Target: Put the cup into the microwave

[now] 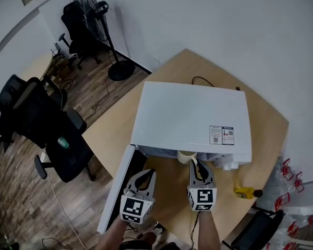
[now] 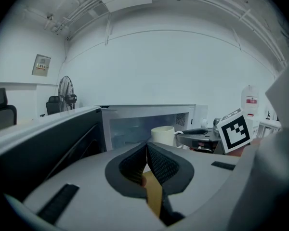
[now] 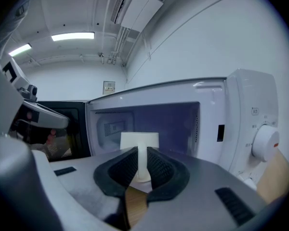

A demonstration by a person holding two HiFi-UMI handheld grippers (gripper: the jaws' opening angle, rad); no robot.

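1. The work area was an office room with a wood floor, a standing fan (image 1: 96, 14) and dark chairs (image 1: 39, 119) at 10 o'clock in the head view. A tan counter (image 1: 266, 139) carried the equipment.
2. A white microwave (image 1: 190, 119) stood at the centre of the counter. Its door (image 1: 117, 184) was swung fully open toward 7 o'clock, leaving the cavity accessible. That step was judged done.
3. The right gripper (image 3: 142, 153) was pinched on the handle (image 3: 141, 170) of the pale cup (image 3: 139, 141). It held the cup upright directly in front of the open cavity.
4. In the head view the cup (image 1: 187, 156) was at the microwave's 6 o'clock edge, at the mouth of the cavity. Whether its base had crossed the threshold could not be told.
5. The left gripper (image 2: 147, 160) had its jaws pressed together with nothing between them. It hung beside the open door, at 9 o'clock from the right gripper (image 1: 196, 165).
6. A small yellow item (image 1: 245, 192) lay at 4 o'clock from the microwave and played no part in the work.
7. Assessment: the task was well advanced but not complete. Remaining were carrying the cup inside, setting it down, and releasing the handle.
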